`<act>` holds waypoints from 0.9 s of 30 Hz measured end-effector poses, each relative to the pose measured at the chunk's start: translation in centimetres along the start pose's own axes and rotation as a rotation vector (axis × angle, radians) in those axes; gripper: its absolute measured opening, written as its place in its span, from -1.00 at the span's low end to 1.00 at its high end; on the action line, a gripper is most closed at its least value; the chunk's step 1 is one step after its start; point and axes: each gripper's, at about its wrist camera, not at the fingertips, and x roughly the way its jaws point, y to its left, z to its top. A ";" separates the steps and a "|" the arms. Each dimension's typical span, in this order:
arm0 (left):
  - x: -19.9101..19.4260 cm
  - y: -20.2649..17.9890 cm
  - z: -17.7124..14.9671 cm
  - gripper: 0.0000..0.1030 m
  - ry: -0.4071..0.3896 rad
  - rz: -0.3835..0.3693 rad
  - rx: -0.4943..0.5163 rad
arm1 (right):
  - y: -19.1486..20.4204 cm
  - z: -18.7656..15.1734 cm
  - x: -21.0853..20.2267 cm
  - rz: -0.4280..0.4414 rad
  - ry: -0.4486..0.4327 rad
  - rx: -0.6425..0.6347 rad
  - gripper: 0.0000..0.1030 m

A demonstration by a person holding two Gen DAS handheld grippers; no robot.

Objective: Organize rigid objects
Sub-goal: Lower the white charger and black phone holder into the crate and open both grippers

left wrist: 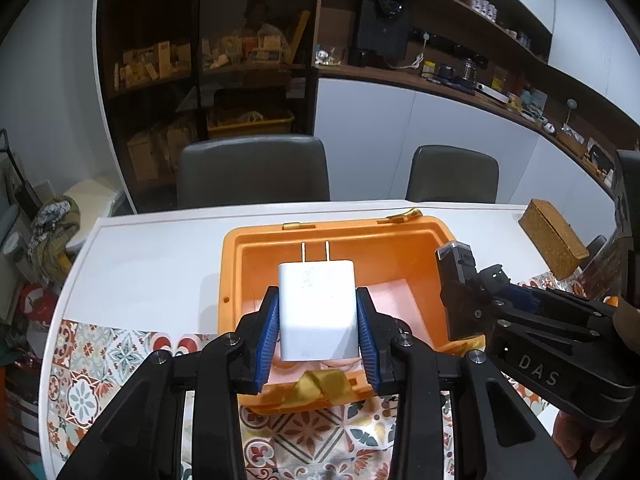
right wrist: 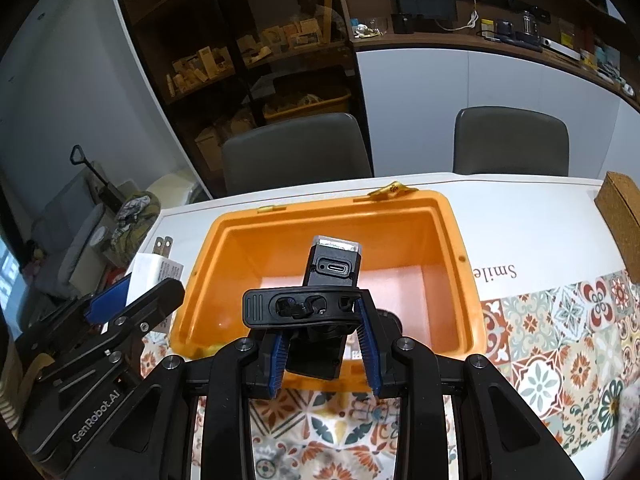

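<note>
While the orange box (left wrist: pixel 234 264) on the table looks empty, the left gripper (left wrist: pixel 318 332) clamps a white charger (left wrist: pixel 316 312) and the right gripper (right wrist: pixel 326 350) a black gadget (right wrist: pixel 334 276) above it, so both drops remain.

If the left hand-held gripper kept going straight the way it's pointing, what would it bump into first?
Probably the inside of the orange box. The left hand-held gripper, shut on the white charger, points down into it, so the charger's prongs would likely touch first; depth is hard to judge.
</note>
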 end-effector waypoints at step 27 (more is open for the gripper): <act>8.6 -0.2 0.6 -0.29 0.273 0.016 0.018 | -1.7 1.4 8.0 -0.088 0.248 -0.010 -0.38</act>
